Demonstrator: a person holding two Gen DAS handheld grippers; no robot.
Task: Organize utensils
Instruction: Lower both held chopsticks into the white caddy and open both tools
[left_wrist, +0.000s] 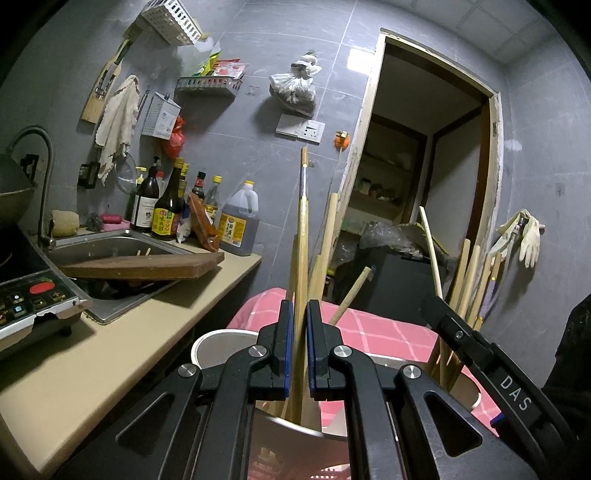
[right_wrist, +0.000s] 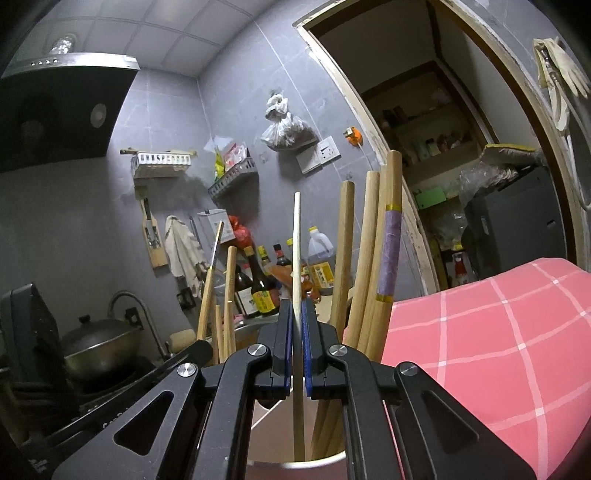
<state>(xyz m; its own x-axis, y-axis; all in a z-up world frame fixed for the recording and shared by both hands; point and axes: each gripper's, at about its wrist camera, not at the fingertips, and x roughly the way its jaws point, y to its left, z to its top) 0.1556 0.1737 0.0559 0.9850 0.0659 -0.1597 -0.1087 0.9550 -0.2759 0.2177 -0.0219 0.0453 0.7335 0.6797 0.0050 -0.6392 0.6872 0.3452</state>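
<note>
My left gripper (left_wrist: 299, 314) is shut on a long wooden chopstick with a dark band (left_wrist: 303, 236), held upright above a metal cup (left_wrist: 295, 439) with several more chopsticks in it. My right gripper (right_wrist: 294, 312) is shut on a pale thin chopstick (right_wrist: 296, 254) that stands in a white cup (right_wrist: 273, 428) beside several thicker wooden chopsticks (right_wrist: 369, 258), one with a purple band. The right gripper also shows at the right of the left wrist view (left_wrist: 432, 299), next to that bundle. An empty white cup (left_wrist: 218, 343) stands left of the left gripper.
The cups stand on a pink checked cloth (right_wrist: 498, 350). A beige counter (left_wrist: 122, 339) on the left carries a sink (left_wrist: 110, 251) with a wooden board across it, sauce bottles (left_wrist: 166, 210) and an induction cooker (left_wrist: 33, 299). An open doorway (left_wrist: 424, 166) lies behind.
</note>
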